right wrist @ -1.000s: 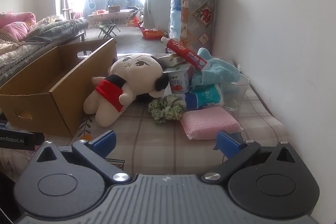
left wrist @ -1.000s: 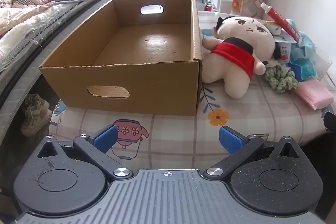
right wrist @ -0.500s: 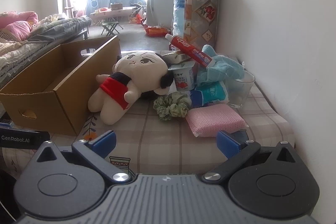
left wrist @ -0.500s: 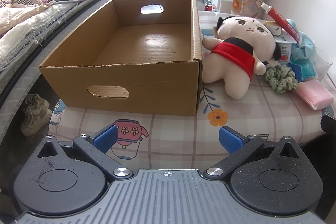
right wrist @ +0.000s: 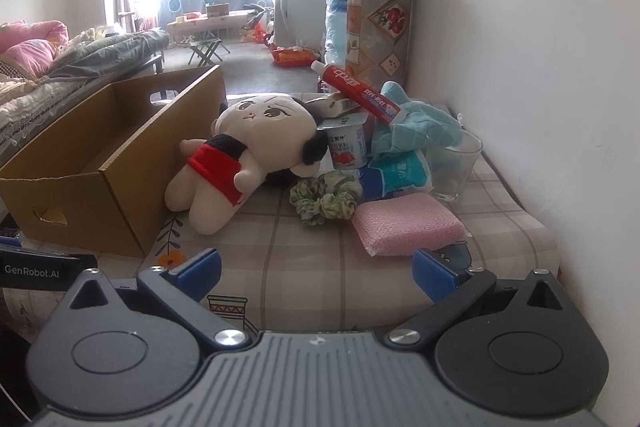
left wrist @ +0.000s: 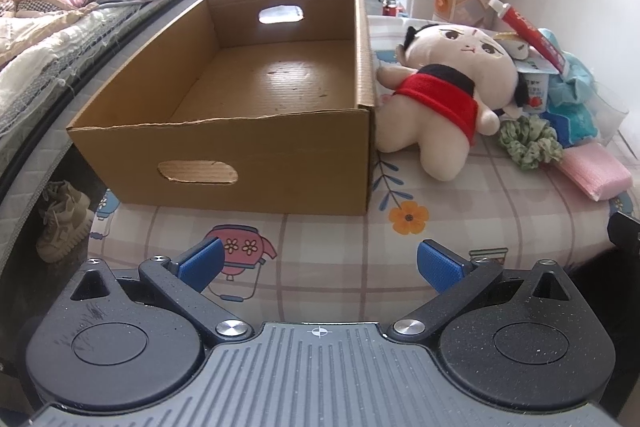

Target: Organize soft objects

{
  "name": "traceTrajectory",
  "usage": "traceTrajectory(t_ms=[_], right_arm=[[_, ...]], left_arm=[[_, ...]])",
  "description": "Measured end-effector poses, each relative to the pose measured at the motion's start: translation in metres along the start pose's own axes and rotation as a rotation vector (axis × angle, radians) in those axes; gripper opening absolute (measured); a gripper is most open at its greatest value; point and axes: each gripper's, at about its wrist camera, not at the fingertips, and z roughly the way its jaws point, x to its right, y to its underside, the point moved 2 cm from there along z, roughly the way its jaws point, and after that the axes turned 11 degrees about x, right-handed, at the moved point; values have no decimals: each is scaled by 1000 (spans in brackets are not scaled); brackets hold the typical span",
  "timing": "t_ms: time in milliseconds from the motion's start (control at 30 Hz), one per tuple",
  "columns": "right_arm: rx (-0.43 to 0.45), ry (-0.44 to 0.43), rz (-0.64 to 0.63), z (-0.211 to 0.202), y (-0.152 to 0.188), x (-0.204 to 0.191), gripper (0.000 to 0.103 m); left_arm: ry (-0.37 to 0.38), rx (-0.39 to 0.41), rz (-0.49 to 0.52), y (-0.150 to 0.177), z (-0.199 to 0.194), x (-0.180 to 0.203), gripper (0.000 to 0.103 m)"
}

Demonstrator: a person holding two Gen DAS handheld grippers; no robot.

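Both grippers hang low at the near edge of the bench point(left wrist: 320, 235), which wears a checked cloth printed with flowers and teapots. The left gripper point(left wrist: 318, 265) has its blue-padded fingers point(left wrist: 200, 262) spread wide with nothing between them, pointed at the open brown cardboard box point(left wrist: 224, 147), which is empty, with oval handle holes cut in its near and far walls. The right gripper point(right wrist: 316, 269) is just as wide open, fingers point(right wrist: 434, 273) apart and holding nothing, looking at the pile by the white wall.

Right beside the box lies the cream plush doll in a red and black top point(right wrist: 236, 163), on its back, one arm touching the box's side wall, head toward the clutter. Just beside its head sits the green ruffled fabric scrunchie point(right wrist: 324, 199), and next to that, nearest the right gripper, the pink rectangular sponge point(right wrist: 408, 223) lies flat on the cloth.

Behind them the heap builds up: a white yogurt cup with a strawberry label point(right wrist: 346, 145), a blue and white soft packet point(right wrist: 400, 173), a crumpled light-blue cloth point(right wrist: 416, 127) and a red toothpaste tube point(right wrist: 358, 93) lying tilted across the top. A clear drinking glass point(right wrist: 456, 165) stands upright near the wall.

From the left wrist view, a beige shoe point(left wrist: 60, 223) shows on the floor to the left of the bench.
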Motion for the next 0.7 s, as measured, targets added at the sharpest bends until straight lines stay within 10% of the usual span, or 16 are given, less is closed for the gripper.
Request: traceTrajectory(t_ms=[700], right_arm=[[-12, 67, 23, -14, 5, 24, 103]], left_arm=[[117, -4, 88, 2, -4, 42, 103]])
